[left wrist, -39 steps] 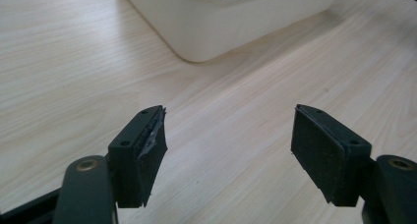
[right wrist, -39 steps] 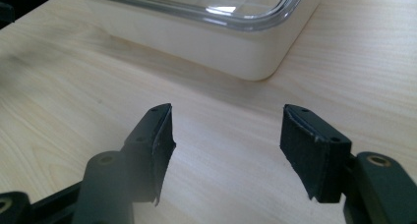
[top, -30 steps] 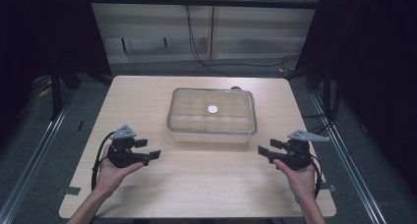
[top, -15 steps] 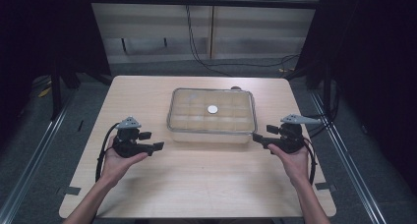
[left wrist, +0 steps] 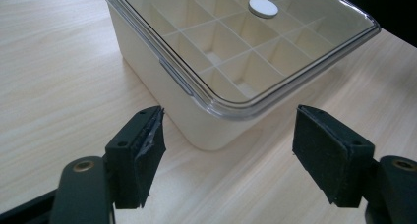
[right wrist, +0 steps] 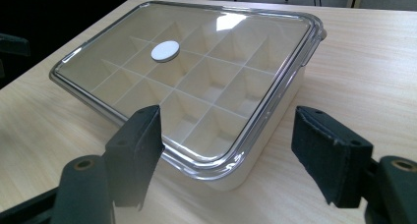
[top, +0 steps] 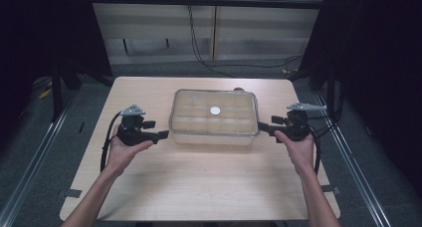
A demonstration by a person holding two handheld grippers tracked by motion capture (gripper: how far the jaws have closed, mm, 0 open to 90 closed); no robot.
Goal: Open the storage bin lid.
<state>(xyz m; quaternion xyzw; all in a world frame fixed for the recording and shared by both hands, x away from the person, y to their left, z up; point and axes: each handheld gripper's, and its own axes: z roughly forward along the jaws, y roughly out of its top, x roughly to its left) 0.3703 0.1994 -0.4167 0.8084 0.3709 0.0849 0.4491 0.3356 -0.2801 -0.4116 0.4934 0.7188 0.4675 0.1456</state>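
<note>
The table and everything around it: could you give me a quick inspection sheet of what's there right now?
Surface: pale wooden table, bare apart from the box.
Job's things: cream divided box under a clear lid with a white round knob; compartments look empty.
Clutter: nothing seen.
Grippers: left gripper and right gripper, each held in a hand, point at the box's near corners with jaws open and nothing between them.
Cables: a black cable loops from the left gripper; others lie on the floor behind.
Surroundings: dark curtains, grey floor, metal rails.
</note>
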